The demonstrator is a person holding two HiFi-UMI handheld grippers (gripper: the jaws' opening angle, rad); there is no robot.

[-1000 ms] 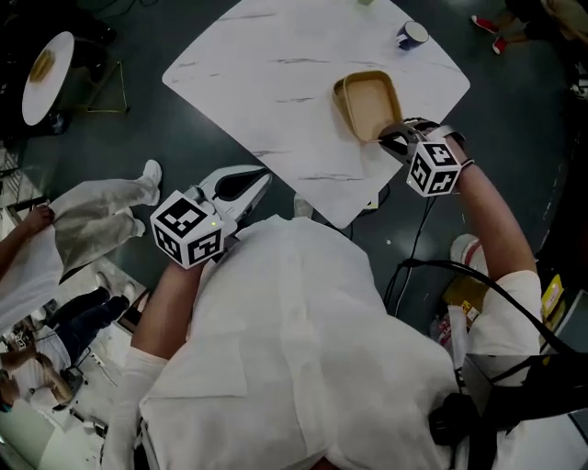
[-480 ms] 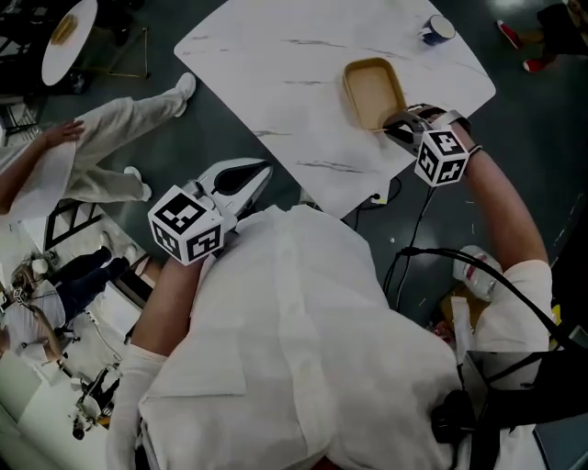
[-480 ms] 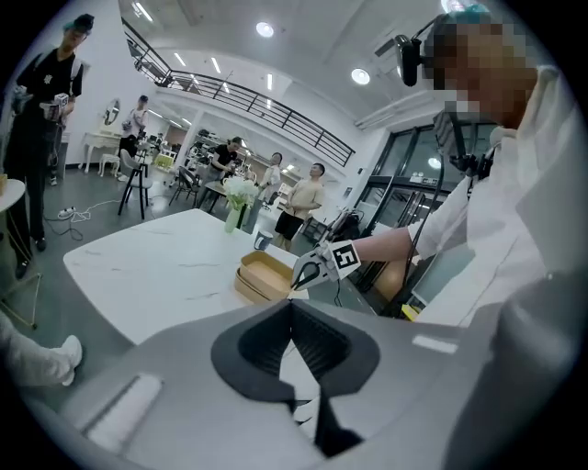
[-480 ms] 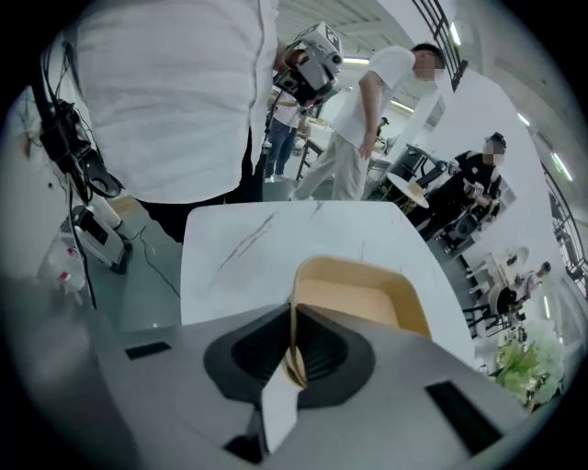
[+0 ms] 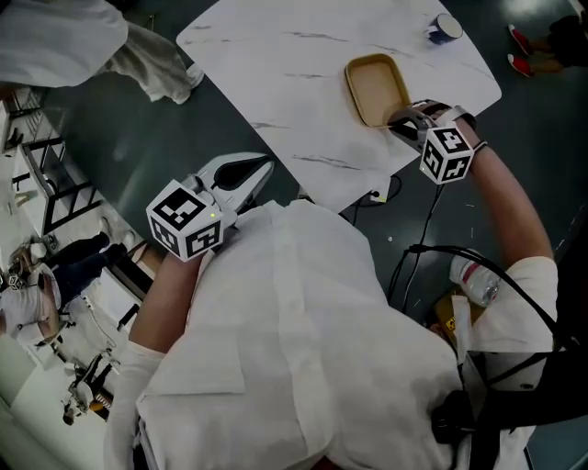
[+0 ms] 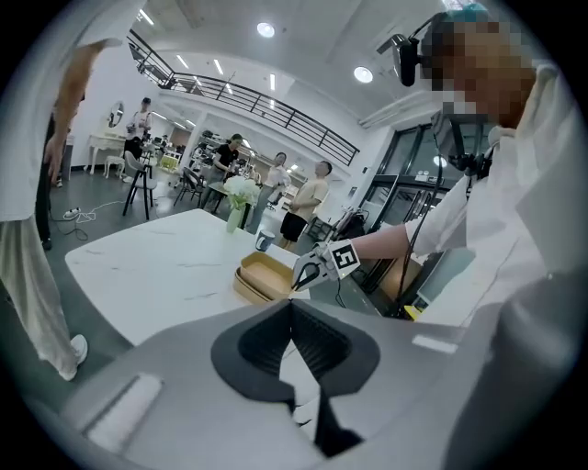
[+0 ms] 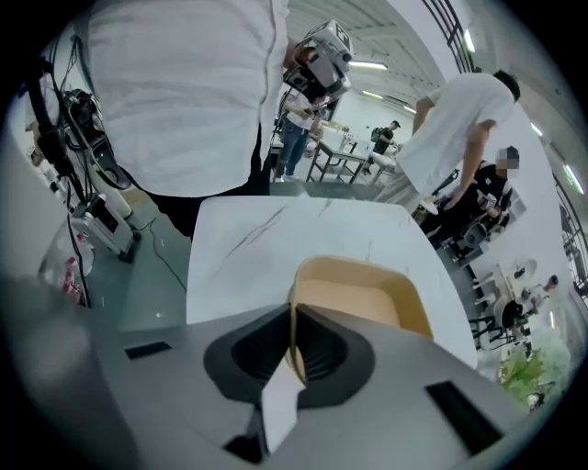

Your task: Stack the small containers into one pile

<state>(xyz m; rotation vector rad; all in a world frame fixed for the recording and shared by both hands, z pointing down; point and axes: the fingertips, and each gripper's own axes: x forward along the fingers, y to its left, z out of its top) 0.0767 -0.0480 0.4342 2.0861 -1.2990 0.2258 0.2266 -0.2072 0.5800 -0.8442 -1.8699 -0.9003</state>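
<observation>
Right gripper: jaws pinch the near rim of the tan container; the container extends ahead of the jaws on the tabletop. Left gripper: jaws pressed together, nothing between them.

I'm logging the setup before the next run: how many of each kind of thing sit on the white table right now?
tan container pile: 1 (how many are nested in it can't be told)
blue cup: 1
vase of flowers: 1
total: 3
</observation>
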